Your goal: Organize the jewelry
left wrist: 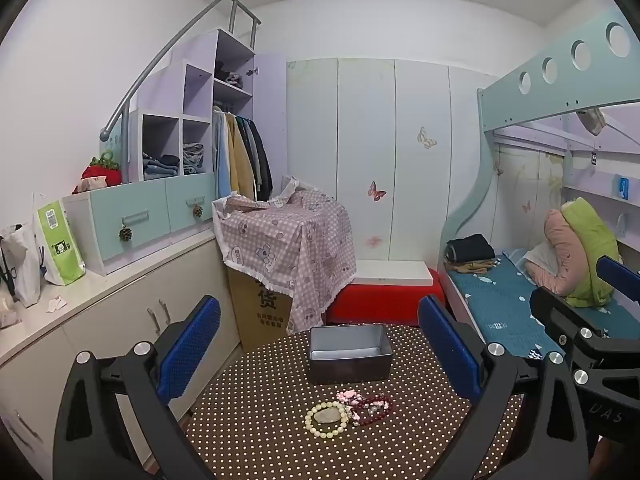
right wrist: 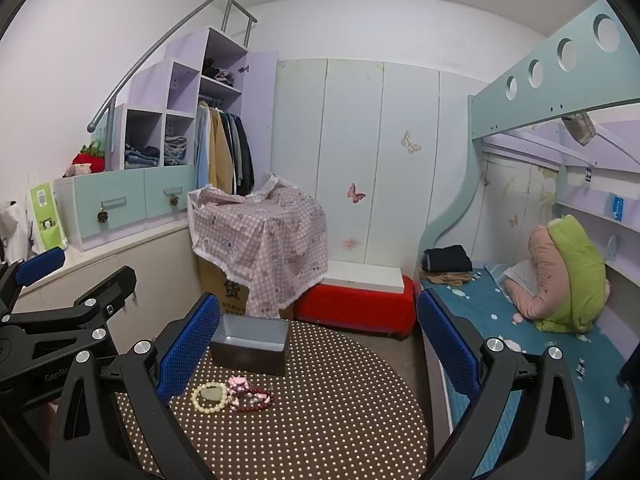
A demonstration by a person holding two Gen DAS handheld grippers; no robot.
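Note:
A small pile of jewelry lies on a round brown polka-dot table (left wrist: pixel 280 440): a cream bead bracelet (left wrist: pixel 327 419) around a pale stone, pink pieces (left wrist: pixel 347 396) and a dark red bead bracelet (left wrist: pixel 374 410). Behind it stands an empty dark metal box (left wrist: pixel 350 354). My left gripper (left wrist: pixel 318 352) is open and empty, above the near table, the pile between its fingers. In the right wrist view the bracelet (right wrist: pixel 210 397), red beads (right wrist: pixel 256 399) and box (right wrist: pixel 251 344) lie left of centre. My right gripper (right wrist: pixel 318 350) is open and empty.
A cardboard box under a pink checked cloth (left wrist: pixel 288 240) stands behind the table, beside a red bench (left wrist: pixel 384 300). A bunk bed (left wrist: pixel 520 312) lies to the right, a white counter with drawers (left wrist: pixel 80 292) to the left. The other gripper shows at each view's edge.

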